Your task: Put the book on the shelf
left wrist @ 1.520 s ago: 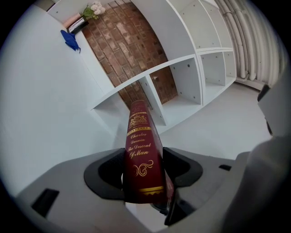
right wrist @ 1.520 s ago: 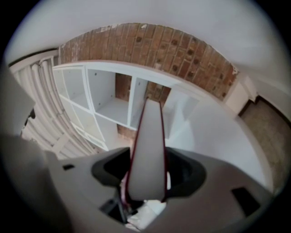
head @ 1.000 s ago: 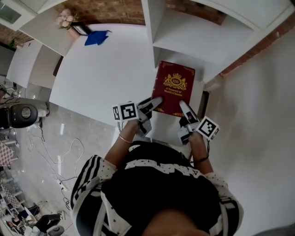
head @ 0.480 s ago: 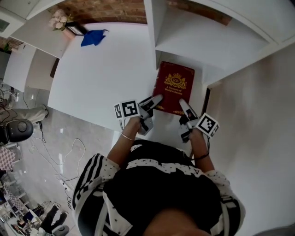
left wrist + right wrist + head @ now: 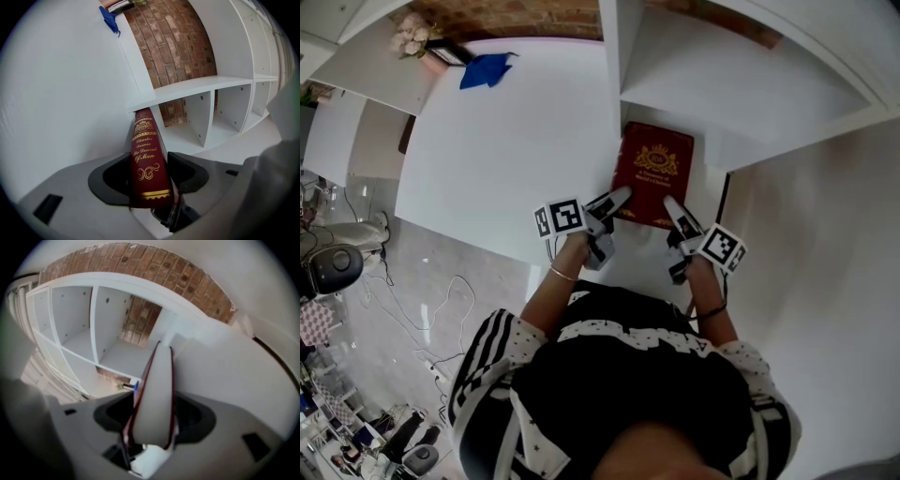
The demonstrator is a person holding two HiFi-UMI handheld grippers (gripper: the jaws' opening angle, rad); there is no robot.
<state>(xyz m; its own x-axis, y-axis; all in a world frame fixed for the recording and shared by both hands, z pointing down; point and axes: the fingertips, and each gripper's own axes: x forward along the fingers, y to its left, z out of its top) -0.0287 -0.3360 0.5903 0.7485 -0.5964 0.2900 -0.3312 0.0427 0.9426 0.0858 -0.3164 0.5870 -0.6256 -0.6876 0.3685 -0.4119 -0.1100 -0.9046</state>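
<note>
1. Maroon hardcover book [image 5: 653, 173] with gold lettering is pinched at its near end from both sides. The left gripper [image 5: 615, 201] clamps the spine edge and the right gripper [image 5: 673, 210] clamps the fore-edge of the pages, so the volume sits level between them.
2. Each gripper view confirms the clasp (the spine fills the left jaws, the pale page block fills the right). Two grips probably keep a heavy book from twisting.
3. The book lies cover-up, its far end at the mouth of the white shelf unit [image 5: 722, 80], beside an upright divider. Whether it rests on the white surface below, I cannot tell.
4. The step in hand looks like feeding the book forward into an open compartment; it is not yet inside.
5. Farther off, a white table [image 5: 506, 141] carries a blue cloth [image 5: 485, 73], with a red brick wall [image 5: 173, 42] behind.
</note>
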